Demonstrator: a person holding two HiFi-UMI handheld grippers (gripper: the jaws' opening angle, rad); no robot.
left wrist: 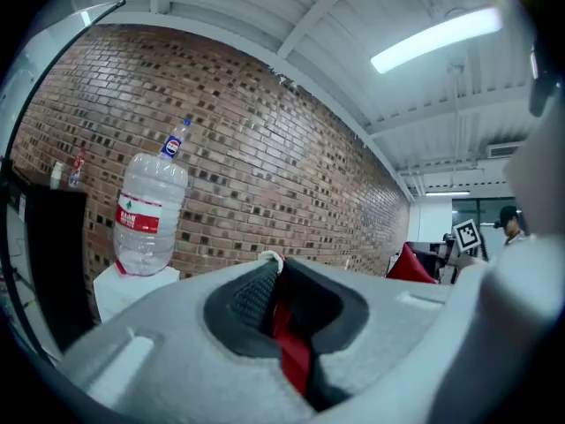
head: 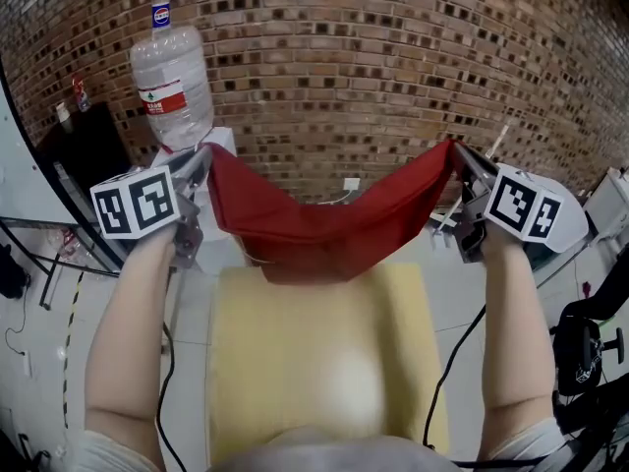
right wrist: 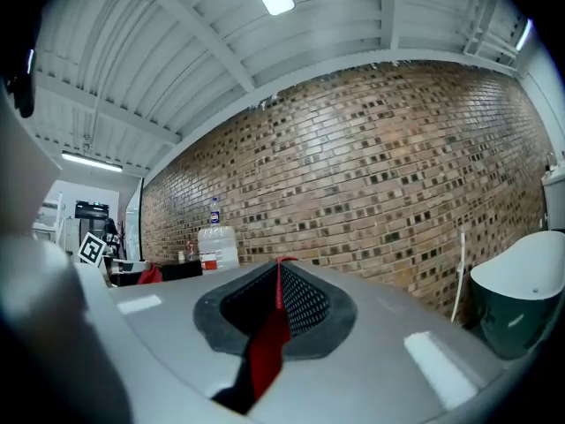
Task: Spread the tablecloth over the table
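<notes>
Tablecloth of plain red fabric [head: 324,229] hangs in the air between the two grippers. It sags in the middle, with its lowest fold at the far edge of the pale yellow rectangular table [head: 275,332]; whether it touches there I cannot tell. The left hand-held gripper [head: 200,170] has its jaws pressed together on one upper corner, and its own view shows red cloth pinched between the dark ribbed pads [left wrist: 250,294]. The right hand-held gripper [head: 458,162] is clamped the same way on the other corner.

I judge the task to be at an early stage. The cloth is lifted and opened along one edge, but none of it lies flat yet and the table top is uncovered. It has yet to be carried over the top, laid down and released.

Little writing shows. The large clear plastic water bottle [head: 172,77] by the brick wall [head: 393,57] bears a red label with white and green marks, too small to read. A blue-and-white label above it is equally illegible. The marker cubes [head: 138,203] carry only black-and-white patterns.
</notes>
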